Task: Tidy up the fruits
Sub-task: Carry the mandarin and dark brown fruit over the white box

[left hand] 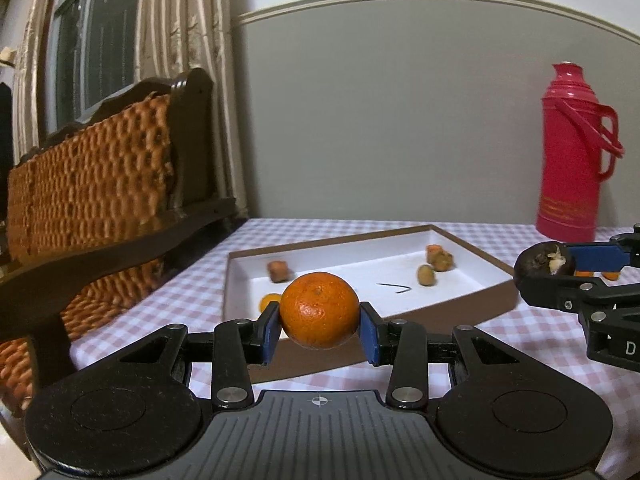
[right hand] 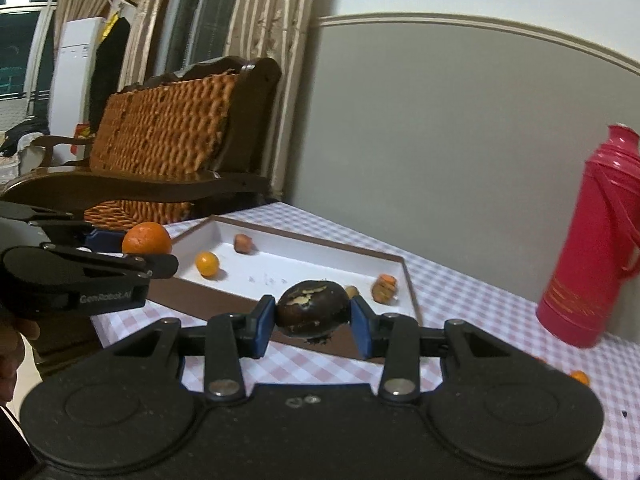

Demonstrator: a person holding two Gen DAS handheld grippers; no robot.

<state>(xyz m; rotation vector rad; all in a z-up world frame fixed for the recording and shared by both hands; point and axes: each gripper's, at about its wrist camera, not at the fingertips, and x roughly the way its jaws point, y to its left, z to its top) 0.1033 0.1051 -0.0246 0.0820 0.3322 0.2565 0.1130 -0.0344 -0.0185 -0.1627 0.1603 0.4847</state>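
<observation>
My left gripper (left hand: 320, 326) is shut on an orange mandarin (left hand: 319, 310) and holds it above the near edge of a white tray with a brown rim (left hand: 400, 270). My right gripper (right hand: 312, 318) is shut on a dark brown fruit with torn skin (right hand: 312, 306), held above the tray's near right side. The tray (right hand: 288, 264) holds a small orange fruit (right hand: 207, 264), a reddish piece (right hand: 242, 242) and brownish fruits (right hand: 385, 288). The left gripper with its mandarin (right hand: 146, 239) shows in the right wrist view, and the dark fruit (left hand: 543, 259) shows in the left wrist view.
A red thermos (left hand: 572, 156) stands at the back right of the pink checked tablecloth (left hand: 192, 292). A dark wooden chair with a woven orange cushion (left hand: 92, 184) stands against the table's left side. Small orange bits (right hand: 580, 377) lie on the cloth at the right.
</observation>
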